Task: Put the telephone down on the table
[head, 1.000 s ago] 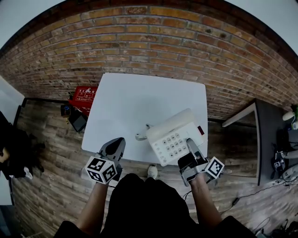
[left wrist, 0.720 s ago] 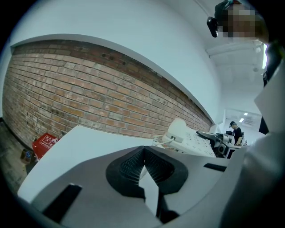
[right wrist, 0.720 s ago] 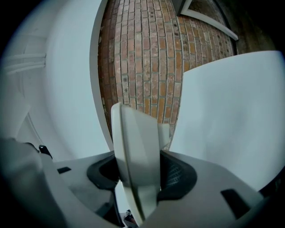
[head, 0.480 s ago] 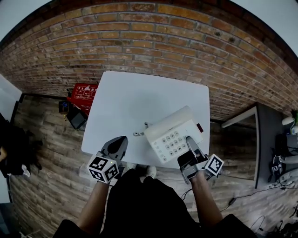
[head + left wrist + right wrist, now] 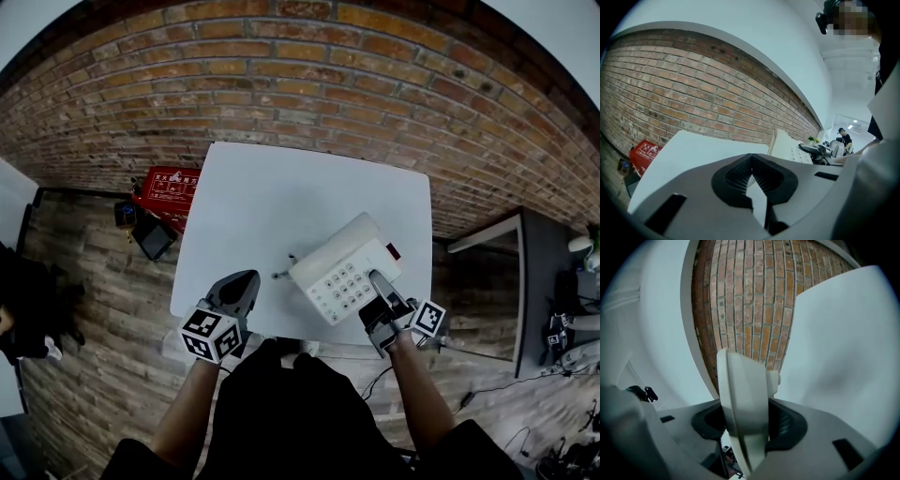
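Note:
The cream telephone (image 5: 342, 267), keypad up, is over the near right part of the white table (image 5: 281, 197). My right gripper (image 5: 378, 281) is shut on its near right edge. In the right gripper view the telephone's edge (image 5: 740, 394) fills the gap between the jaws of the right gripper (image 5: 746, 420). Whether the telephone rests on the table does not show. A short cord end (image 5: 281, 274) sticks out at its left. My left gripper (image 5: 239, 283) is at the table's near edge, left of the telephone, shut and empty. In its own view the left gripper (image 5: 751, 161) has the telephone (image 5: 787, 147) ahead to the right.
A brick wall (image 5: 309, 94) runs behind the table. A red box (image 5: 169, 187) and a dark object (image 5: 155, 239) lie on the wooden floor at the left. A grey desk (image 5: 553, 281) stands at the right. A person (image 5: 843, 138) sits far off.
My right gripper has carried the telephone a little farther in over the table. The left gripper has also edged forward along the near edge.

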Demonstrator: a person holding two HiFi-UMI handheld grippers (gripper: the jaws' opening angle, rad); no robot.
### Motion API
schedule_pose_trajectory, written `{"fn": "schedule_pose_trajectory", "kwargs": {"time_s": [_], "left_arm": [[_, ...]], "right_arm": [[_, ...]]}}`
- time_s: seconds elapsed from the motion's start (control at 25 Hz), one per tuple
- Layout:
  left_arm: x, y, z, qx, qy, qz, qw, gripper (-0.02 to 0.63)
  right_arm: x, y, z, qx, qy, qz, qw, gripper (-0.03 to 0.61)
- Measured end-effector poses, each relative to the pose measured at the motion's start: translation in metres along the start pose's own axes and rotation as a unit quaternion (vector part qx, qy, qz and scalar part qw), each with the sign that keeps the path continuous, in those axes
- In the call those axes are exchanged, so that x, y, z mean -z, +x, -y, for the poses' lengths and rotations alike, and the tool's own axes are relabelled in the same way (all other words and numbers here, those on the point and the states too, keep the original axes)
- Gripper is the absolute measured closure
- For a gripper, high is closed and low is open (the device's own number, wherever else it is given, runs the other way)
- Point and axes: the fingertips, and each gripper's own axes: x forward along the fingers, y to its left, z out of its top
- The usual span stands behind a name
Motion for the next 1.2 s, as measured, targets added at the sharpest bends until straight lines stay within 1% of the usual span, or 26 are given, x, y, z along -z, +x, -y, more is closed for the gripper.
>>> {"fn": "schedule_pose_trajectory", "kwargs": {"time_s": [0.12, 0.24, 0.4, 0.52, 0.64, 0.8, 1.0, 1.2], "left_arm": [[0.0, 0.002, -0.013, -0.006, -0.003, -0.004, 1.0, 0.601], [0.0, 0.0, -0.025, -0.017, -0.006, -0.007, 0.9998, 0.601], [-0.001, -0.006, -0.041, -0.034, -0.011, -0.006, 0.9994, 0.601], [0.0, -0.009, -0.05, -0.042, -0.015, -0.008, 0.999, 0.601], [0.003, -0.006, -0.055, -0.041, -0.019, -0.013, 0.9989, 0.601], [0.01, 0.005, -0.06, -0.028, -0.029, -0.027, 0.9988, 0.601], [0.016, 0.025, -0.072, -0.025, -0.02, -0.04, 0.9987, 0.601], [0.019, 0.05, -0.076, -0.018, -0.017, -0.051, 0.9984, 0.601]], "right_arm": [[0.003, 0.019, 0.011, -0.011, -0.009, -0.042, 0.999, 0.354], [0.011, 0.039, 0.013, -0.031, -0.017, -0.095, 0.995, 0.354], [0.028, 0.063, 0.009, -0.068, -0.015, -0.161, 0.985, 0.354], [0.043, 0.077, 0.008, -0.077, -0.009, -0.203, 0.976, 0.354], [0.053, 0.087, 0.015, -0.073, 0.004, -0.231, 0.97, 0.354], [0.057, 0.096, 0.032, -0.06, 0.007, -0.264, 0.963, 0.354], [0.044, 0.112, 0.056, -0.039, -0.002, -0.297, 0.954, 0.354], [0.023, 0.12, 0.079, -0.018, -0.002, -0.31, 0.951, 0.354]]}}
